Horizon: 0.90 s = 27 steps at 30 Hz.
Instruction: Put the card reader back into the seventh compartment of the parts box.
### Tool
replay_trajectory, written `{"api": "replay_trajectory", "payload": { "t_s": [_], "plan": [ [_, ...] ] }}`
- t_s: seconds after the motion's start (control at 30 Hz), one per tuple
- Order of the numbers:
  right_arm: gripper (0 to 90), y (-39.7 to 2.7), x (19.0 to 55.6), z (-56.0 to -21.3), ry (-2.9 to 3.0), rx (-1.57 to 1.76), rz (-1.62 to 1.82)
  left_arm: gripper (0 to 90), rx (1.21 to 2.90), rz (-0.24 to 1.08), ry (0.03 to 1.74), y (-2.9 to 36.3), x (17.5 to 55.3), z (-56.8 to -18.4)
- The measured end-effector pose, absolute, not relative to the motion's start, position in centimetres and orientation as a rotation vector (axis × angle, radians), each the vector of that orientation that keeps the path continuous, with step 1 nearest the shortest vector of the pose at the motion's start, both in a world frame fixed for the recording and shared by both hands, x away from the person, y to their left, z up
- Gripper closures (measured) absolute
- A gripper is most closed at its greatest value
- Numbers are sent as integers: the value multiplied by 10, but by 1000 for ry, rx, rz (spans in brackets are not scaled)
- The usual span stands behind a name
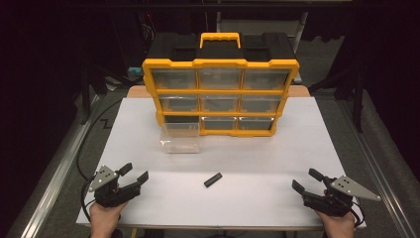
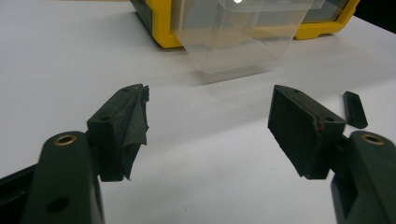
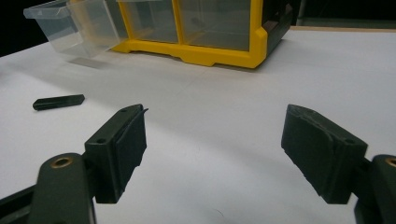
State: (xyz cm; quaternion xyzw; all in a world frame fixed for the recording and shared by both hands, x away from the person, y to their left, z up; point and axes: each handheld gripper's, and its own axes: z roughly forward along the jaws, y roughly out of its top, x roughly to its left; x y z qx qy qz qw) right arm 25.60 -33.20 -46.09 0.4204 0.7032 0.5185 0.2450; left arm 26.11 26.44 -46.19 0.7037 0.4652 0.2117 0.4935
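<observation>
- Small black bar: slim, matte, flat on the white table, lying aslant, midway between the two grippers and well apart from each.
- Same bar in the right gripper view: one end chamfered; in the left gripper view, partly cut off behind the jaw.
- Left gripper at the near left corner of the table: jaws spread wide, nothing between the pads, bare table seen through the gap.
- Right gripper at the near right corner: jaws likewise wide apart and holding nothing.
- Clear drawer pulled out at the lower left of the yellow organizer, tipped down onto the table; see-through plastic, contents hard to make out.
- Organizer: yellow frame, black body, yellow handle on top, nine clear-fronted compartments; insides too dim to read.
- Left pad ragged and torn along its edge; other pads flat, black, rubbery.
- Hands cut off at the bottom edge of the high view.
</observation>
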Motion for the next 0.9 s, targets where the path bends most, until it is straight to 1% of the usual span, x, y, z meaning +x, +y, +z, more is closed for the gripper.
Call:
{"api": "replay_trajectory", "payload": {
  "t_s": [0.9],
  "plan": [
    [223, -333, 255, -460, 1903, 1149, 1430, 306, 1711, 484, 1097, 251, 262, -459]
  ]
}}
